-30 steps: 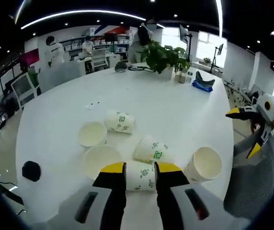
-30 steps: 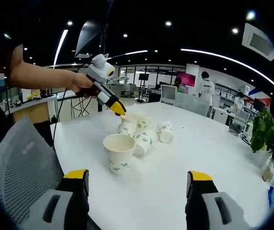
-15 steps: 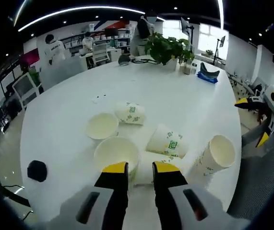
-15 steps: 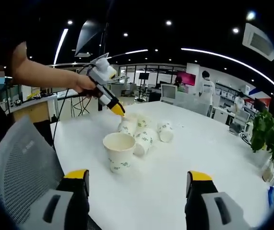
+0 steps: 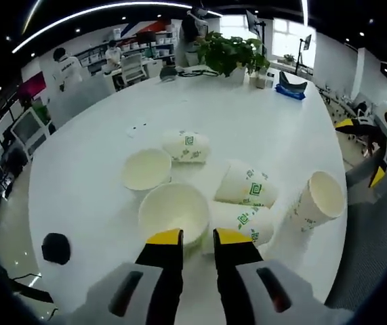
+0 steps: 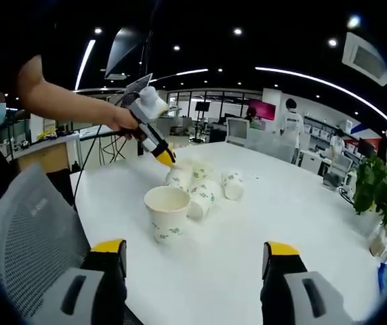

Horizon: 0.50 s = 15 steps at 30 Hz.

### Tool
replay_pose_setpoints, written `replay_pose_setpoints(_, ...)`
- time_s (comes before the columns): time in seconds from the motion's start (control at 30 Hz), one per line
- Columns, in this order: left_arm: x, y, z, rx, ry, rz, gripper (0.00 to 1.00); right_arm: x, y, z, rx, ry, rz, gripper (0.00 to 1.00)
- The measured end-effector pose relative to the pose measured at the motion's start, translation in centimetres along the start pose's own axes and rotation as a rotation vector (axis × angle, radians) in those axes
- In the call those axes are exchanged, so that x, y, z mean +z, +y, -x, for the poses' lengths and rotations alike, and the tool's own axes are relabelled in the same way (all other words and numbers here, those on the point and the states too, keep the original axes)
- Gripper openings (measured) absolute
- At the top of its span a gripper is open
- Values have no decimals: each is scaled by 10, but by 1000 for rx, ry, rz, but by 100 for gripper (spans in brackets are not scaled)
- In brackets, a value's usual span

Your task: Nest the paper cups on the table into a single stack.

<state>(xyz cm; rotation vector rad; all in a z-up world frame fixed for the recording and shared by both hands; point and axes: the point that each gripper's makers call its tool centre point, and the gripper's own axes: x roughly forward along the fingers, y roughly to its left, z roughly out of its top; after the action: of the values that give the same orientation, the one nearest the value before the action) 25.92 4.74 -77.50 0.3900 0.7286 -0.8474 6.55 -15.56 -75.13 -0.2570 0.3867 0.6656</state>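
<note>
Five paper cups sit grouped near the edge of a round white table [image 5: 247,128] in an open office. In the left gripper view, the left gripper [image 5: 196,237] hovers just above the cluster, its yellow-tipped jaws drawn nearly together with a thin gap between them and nothing pinched. Two open-mouthed cups face up: the near upright cup [image 5: 173,212] just beyond the jaw tips and the far upright cup [image 5: 146,170] beside it. Three lie on their sides: one toppled cup [image 5: 242,222] just right of the jaws, a second tipped cup [image 5: 246,186] behind it, and a third, the far lying cup [image 5: 186,145]. A sixth, the edge cup [image 5: 318,201], stands nearest the table rim. In the right gripper view, the right gripper [image 6: 193,254] is held back from the table with its jaws spread wide and empty; whether the cups there touch one another is hard to tell.
</note>
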Motion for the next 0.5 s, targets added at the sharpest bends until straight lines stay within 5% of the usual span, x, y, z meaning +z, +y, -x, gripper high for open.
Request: replay_pose_setpoints(0.5, -6, -1, -8, -37, 66, -79, 7, 0, -1, 0, -6, 5, 2, 82)
